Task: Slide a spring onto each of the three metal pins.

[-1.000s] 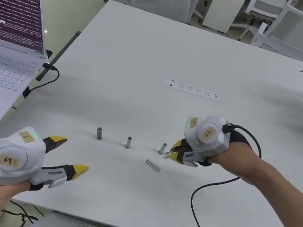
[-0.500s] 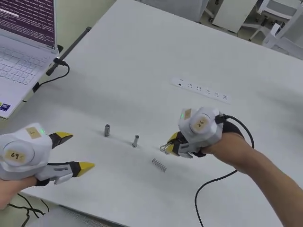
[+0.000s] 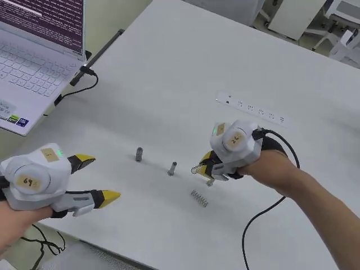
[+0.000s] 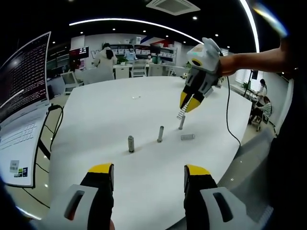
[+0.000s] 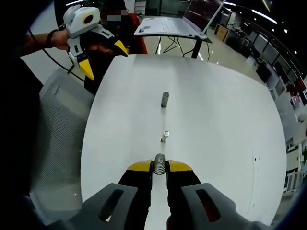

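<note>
Right tongs (image 3: 203, 169) clamped on spring (image 3: 197, 168), just right of middle pin (image 3: 172, 168). Left tongs (image 3: 100, 178) apart, well left of middle pin, near surface (image 3: 169, 84) front edge. Loose spring (image 3: 198, 198) lies right-front of middle pin. Open surface behind pin up to power strip (image 3: 251, 109).

Three metal pins are standing on one white table (image 3: 169, 73). The far pin (image 3: 139, 149) is sitting well ahead of the right gripper's (image 3: 202, 169) jaws, the bare pin (image 3: 172, 168) is standing just ahead of them, and the near pin (image 3: 209, 181) is peeking out right beneath them.

Three springs are showing. The fitted spring (image 4: 131, 143) is sitting on the far pin, the held spring (image 3: 196, 169) is being pinched between those jaws, and the loose spring (image 3: 198, 198) is lying just beside them.

Two grippers are hovering, the left gripper (image 3: 100, 178) being the second. One laptop (image 3: 34, 62) and one power strip (image 3: 253, 111) are resting well beyond both pairs of jaws.
</note>
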